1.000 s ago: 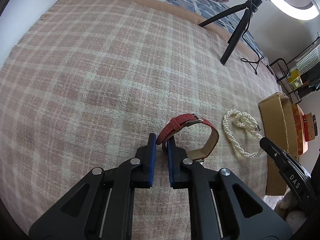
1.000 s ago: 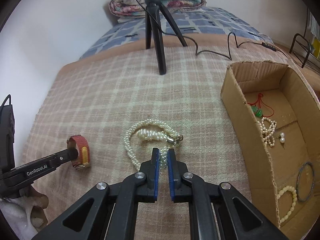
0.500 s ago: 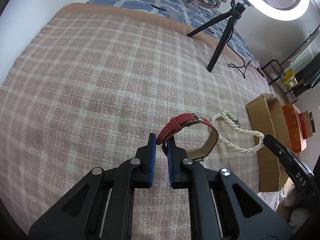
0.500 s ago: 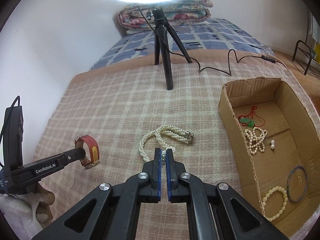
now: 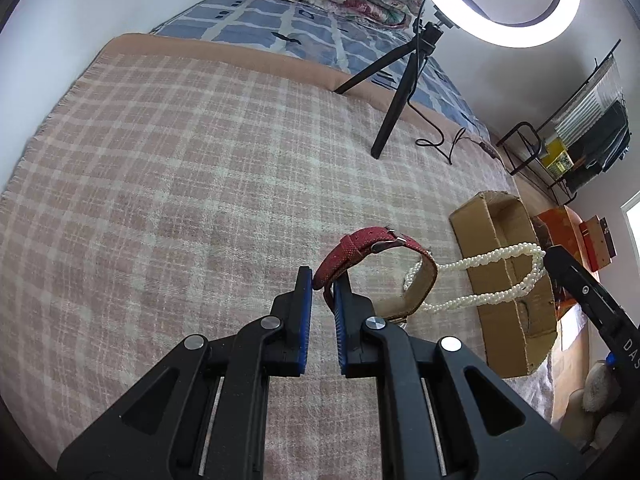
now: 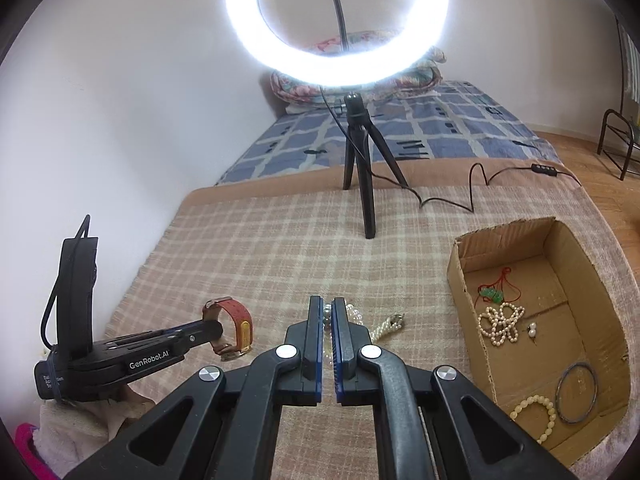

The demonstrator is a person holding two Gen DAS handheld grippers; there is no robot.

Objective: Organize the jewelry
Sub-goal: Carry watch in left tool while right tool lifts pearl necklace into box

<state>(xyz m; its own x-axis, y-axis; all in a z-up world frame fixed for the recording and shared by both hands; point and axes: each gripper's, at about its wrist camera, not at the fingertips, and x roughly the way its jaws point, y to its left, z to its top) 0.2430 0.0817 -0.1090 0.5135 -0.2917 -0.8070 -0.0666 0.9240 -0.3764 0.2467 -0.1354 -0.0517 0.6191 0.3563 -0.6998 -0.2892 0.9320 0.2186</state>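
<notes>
— Start at the jaws. What does the left gripper (image 5: pixel 322 280) have?

— Its jaws are closed on the strap of the red watch (image 5: pixel 374 246). The band loops up and to the right of the blue pads, clear of the blanket, just right of centre in the left wrist view. In the right wrist view the same watch (image 6: pixel 232 320) shows at lower left, on the tip of that left gripper (image 6: pixel 212 330).

— And the right gripper (image 6: pixel 327 312)?

— Jaws pinched shut on the pearl necklace (image 6: pixel 356 314); beads sit in the narrow gap between the pads, and a clasp end trails to the right. From the left wrist view the pearl necklace (image 5: pixel 488 280) hangs as a long twisted loop from the right gripper (image 5: pixel 552 254) at the right edge, lifted off the bed, reaching back behind the watch.

— What lies beyond that?

— The cardboard box (image 6: pixel 460 276) sits on the right side of the frame, open at the top. Inside it are a red-cord pendant (image 6: pixel 494 290), a bunch of pearls (image 6: pixel 502 322), small pearl earrings (image 6: pixel 532 330), a dark bangle (image 6: pixel 578 392) and a cream bead bracelet (image 6: pixel 536 416).

— And the surroundings?

— A plaid blanket (image 6: pixel 280 248) covers the bed. A ring light (image 6: pixel 336 20) on a black tripod (image 6: pixel 360 168) stands at upper centre, its cable (image 6: pixel 472 188) running right.
</notes>
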